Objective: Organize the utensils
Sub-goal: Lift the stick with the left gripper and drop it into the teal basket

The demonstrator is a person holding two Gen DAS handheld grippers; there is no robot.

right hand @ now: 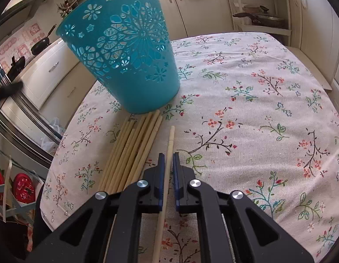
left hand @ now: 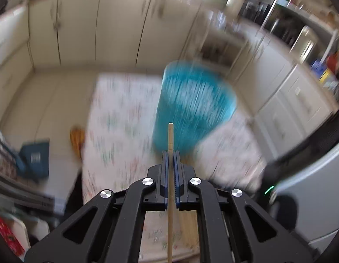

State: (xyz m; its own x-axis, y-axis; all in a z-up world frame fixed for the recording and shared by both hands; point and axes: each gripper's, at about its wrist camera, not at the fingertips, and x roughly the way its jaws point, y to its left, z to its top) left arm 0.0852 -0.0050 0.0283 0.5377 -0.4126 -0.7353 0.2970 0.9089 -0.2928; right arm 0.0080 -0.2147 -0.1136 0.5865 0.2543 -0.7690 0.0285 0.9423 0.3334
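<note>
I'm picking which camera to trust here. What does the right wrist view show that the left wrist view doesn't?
Only the right wrist view: a pile of chopsticks lying on the tablecloth, and the right gripper with one chopstick between its jaws. Only the left wrist view: the left gripper shut on its own chopstick, everything blurred. Both: the blue basket.

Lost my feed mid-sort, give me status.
Left gripper shut on a chopstick. Right gripper shut on another chopstick. Loose chopsticks beside teal basket. Nothing blocking.
</note>
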